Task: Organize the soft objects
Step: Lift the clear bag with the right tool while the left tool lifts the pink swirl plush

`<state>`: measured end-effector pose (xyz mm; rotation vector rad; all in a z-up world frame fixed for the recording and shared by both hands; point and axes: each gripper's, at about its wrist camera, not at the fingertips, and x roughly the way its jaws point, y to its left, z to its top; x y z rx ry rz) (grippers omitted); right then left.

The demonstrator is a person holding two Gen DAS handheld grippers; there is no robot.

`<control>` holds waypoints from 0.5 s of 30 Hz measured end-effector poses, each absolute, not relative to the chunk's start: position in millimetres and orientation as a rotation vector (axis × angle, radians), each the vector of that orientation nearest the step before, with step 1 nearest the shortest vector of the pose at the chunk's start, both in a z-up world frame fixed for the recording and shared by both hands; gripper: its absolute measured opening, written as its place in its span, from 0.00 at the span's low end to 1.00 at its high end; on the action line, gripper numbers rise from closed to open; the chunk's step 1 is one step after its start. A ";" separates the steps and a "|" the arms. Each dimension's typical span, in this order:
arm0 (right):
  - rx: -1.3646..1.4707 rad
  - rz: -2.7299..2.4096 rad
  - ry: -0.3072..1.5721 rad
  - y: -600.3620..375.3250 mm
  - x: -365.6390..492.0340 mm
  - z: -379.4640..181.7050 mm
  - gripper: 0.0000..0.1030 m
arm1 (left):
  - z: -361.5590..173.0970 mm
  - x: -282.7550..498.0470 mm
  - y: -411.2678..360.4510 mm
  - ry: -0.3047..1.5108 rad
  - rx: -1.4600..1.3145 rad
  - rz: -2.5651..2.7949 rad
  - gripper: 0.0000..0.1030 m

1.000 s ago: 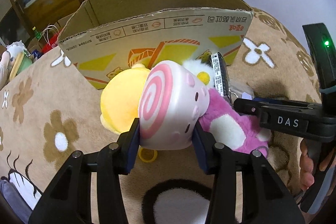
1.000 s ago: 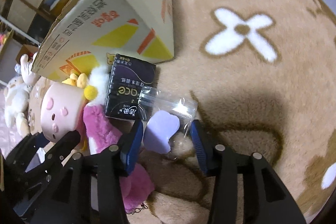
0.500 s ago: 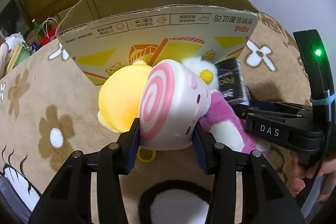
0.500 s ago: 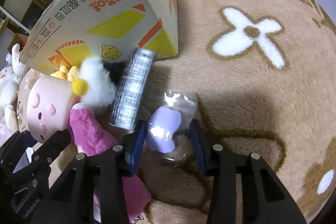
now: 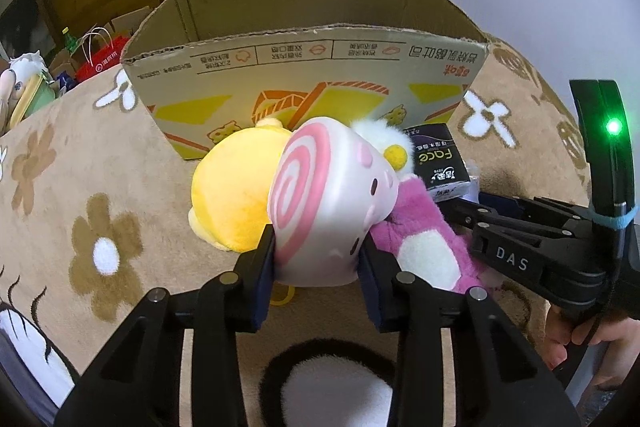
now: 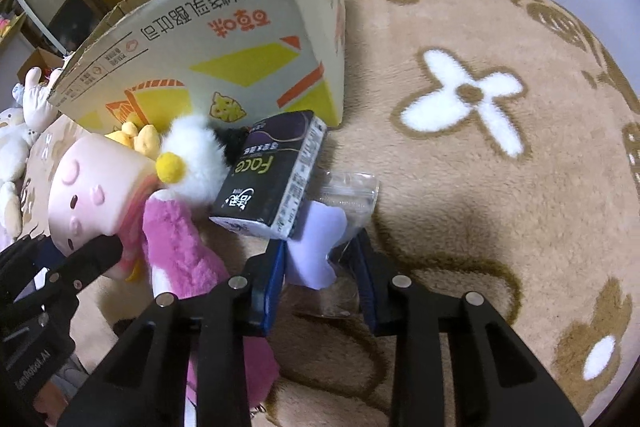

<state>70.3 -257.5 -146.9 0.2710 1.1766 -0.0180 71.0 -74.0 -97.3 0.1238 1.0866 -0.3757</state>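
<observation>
Left gripper (image 5: 318,259) clamps pink swirl toy (image 5: 328,203); right gripper (image 6: 320,267) pinches bagged lilac puff (image 6: 316,247)

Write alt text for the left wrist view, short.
The left gripper has its jaws shut on a pink swirl-topped plush roll above a tan flowered rug. A yellow plush, a magenta plush and an open cardboard box lie beyond; the right gripper enters from the right.
</observation>
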 end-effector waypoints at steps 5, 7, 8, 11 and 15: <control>0.254 -0.044 1.159 -269.1 59.7 -133.1 0.33 | -93.1 68.5 -71.5 1.072 0.111 -0.372 0.34; 0.254 -0.054 1.145 -274.6 55.1 -126.4 0.33 | -90.5 67.5 -70.2 1.061 0.107 -0.367 0.34; 0.256 -0.059 1.133 -277.5 52.5 -122.1 0.33 | -88.4 66.9 -69.2 1.055 0.104 -0.363 0.34; 0.260 -0.056 1.091 -281.4 44.3 -107.6 0.33 | -82.3 64.1 -65.9 1.035 0.091 -0.359 0.34; 0.248 -0.048 1.034 -281.4 36.8 -91.1 0.33 | -71.9 56.2 -62.4 1.002 0.095 -0.349 0.34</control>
